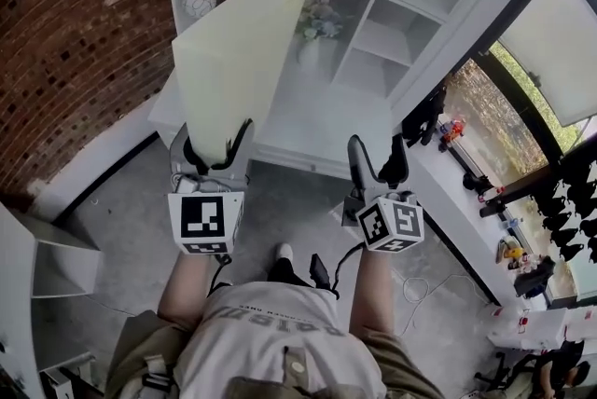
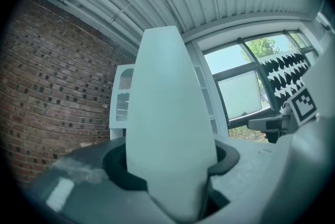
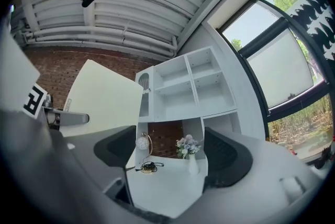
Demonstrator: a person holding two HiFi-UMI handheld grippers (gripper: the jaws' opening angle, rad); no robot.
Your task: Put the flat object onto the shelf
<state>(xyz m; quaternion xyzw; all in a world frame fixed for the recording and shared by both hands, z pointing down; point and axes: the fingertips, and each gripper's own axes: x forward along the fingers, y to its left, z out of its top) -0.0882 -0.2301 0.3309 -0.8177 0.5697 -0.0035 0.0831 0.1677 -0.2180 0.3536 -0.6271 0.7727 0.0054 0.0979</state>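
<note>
My left gripper (image 1: 216,145) is shut on the lower edge of a large pale flat board (image 1: 235,57), which stands up and leans toward the white shelf unit (image 1: 401,1). In the left gripper view the board (image 2: 170,118) fills the gap between the jaws. To its right in the head view, my right gripper (image 1: 377,162) is open with nothing between its jaws. The right gripper view looks between the open jaws of the right gripper (image 3: 175,152) at the shelf unit (image 3: 191,87) and the board (image 3: 102,100) on the left.
A white counter (image 1: 312,122) under the shelf carries a vase of flowers (image 1: 315,29) and a round globe lamp (image 1: 200,1). A brick wall (image 1: 65,34) is at the left, large windows (image 1: 550,43) at the right. A grey floor (image 1: 289,206) lies below.
</note>
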